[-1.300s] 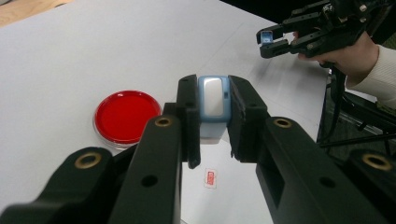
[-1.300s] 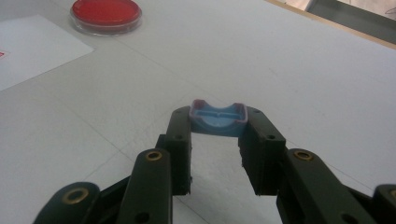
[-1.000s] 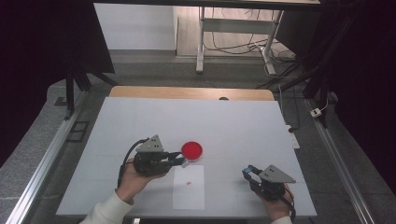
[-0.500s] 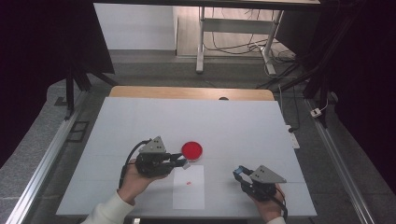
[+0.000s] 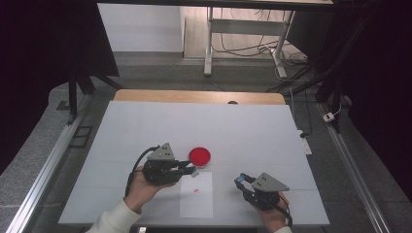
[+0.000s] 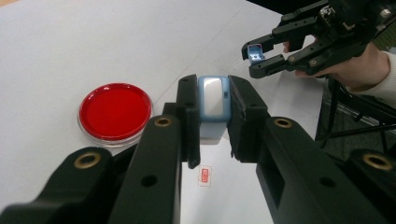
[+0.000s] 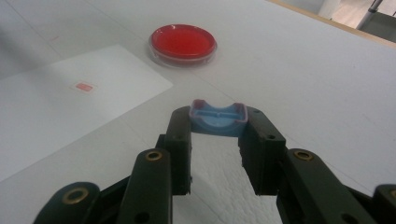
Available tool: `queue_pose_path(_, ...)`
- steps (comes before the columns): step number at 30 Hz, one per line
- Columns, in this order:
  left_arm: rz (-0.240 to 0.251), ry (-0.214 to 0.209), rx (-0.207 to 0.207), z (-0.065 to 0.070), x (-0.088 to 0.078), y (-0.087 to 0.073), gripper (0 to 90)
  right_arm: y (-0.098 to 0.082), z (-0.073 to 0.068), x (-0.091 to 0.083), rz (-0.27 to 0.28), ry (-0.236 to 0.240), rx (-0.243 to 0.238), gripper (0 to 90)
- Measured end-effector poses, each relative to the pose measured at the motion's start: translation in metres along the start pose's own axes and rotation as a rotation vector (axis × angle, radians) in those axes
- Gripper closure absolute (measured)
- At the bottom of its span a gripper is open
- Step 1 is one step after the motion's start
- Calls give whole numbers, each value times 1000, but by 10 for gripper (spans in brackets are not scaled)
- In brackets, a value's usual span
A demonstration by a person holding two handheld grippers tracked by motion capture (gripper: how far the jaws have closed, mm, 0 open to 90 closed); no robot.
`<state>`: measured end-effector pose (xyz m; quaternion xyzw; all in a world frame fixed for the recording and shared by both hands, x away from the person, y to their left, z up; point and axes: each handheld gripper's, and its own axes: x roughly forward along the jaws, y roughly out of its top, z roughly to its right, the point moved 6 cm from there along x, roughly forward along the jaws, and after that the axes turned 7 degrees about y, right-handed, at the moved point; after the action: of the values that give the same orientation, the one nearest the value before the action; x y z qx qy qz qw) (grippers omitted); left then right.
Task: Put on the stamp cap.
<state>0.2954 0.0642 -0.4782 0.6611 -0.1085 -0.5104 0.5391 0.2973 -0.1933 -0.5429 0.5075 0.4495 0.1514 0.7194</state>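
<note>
Both tongs, left and right, each clamped on a blue piece.

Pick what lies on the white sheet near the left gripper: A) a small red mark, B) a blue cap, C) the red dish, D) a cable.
A: the sheet bears only a small red mark, while the red dish sits on the table beyond the sheet's far edge.

Both grippers sit low near the tabletop's front edge, left gripper and right gripper clamped tight, jaws facing each other
</note>
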Motion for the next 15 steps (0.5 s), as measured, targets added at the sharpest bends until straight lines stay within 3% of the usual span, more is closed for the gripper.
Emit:
queue_pose_path(8, -2, -2, 2, 1, 1, 0, 750, 5, -9, 11, 6, 18, 1, 649)
queue_pose_path(15, -2, -3, 0, 2, 3, 0, 750, 10, -21, 22, 7, 33, -30, 649)
